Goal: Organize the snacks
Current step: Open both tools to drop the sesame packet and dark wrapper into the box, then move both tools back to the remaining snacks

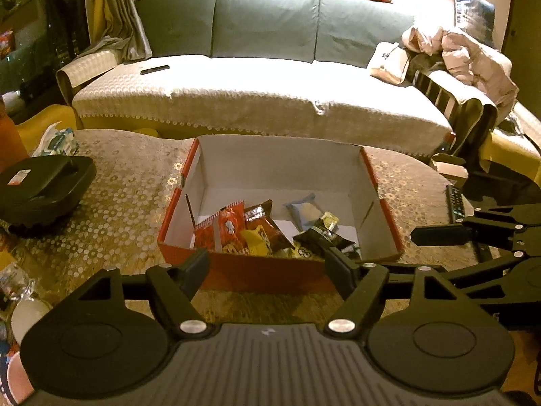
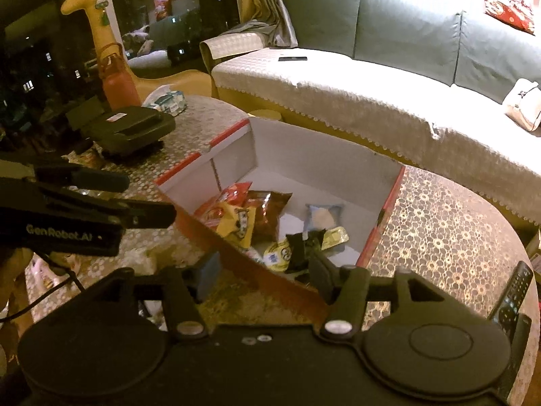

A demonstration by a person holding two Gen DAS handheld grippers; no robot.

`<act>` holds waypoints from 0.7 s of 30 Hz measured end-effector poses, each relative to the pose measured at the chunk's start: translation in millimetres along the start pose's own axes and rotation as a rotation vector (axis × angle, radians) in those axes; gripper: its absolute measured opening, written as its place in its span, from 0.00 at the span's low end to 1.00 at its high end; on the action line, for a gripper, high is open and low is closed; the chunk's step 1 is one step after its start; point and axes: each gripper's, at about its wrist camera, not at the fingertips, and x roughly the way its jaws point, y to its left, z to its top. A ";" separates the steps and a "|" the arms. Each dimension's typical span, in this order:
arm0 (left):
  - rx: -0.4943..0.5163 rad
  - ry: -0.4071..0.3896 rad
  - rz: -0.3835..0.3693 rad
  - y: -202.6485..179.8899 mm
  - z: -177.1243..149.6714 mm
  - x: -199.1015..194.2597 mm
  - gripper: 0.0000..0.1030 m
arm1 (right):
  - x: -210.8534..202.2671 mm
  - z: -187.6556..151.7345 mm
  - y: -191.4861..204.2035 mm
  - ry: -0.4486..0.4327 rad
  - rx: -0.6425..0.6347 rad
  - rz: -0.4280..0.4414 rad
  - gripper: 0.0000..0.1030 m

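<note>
Patterned coffee table (image 1: 118, 182), frame centre: red box (image 1: 175, 209) w/ snack packets (image 1: 257, 226) piled inside, looks mostly done; left gripper (image 1: 267, 272) & right gripper (image 2: 262, 275) both wide apart, empty.

Legible text was scarce. The side of the left gripper (image 2: 150, 199), seen in the right wrist view, carried white lettering reading "GenRobot.AI". A white-and-red sticker sat on the lid of the black appliance (image 2: 132, 128) on the counter; its print was too small to read. The snack packets (image 2: 243, 216) in the red box (image 2: 382, 233) showed printed graphics, but no brand name could be made out with confidence. The remote control's (image 2: 514, 294) button markings were illegible.
</note>
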 end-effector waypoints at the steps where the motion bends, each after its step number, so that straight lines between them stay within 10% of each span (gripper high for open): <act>1: 0.001 -0.003 -0.001 -0.2 -4.0 -4.0 0.75 | -2.7 -1.6 1.4 -0.001 0.001 0.003 0.56; 6: -0.004 -0.015 -0.005 3.0 -23.1 -22.7 0.80 | -19.0 -13.5 9.3 -0.016 0.004 0.023 0.81; 21: -0.073 0.040 0.013 17.1 -88.4 -33.8 0.83 | -26.1 -67.7 43.9 0.023 -0.071 0.062 1.00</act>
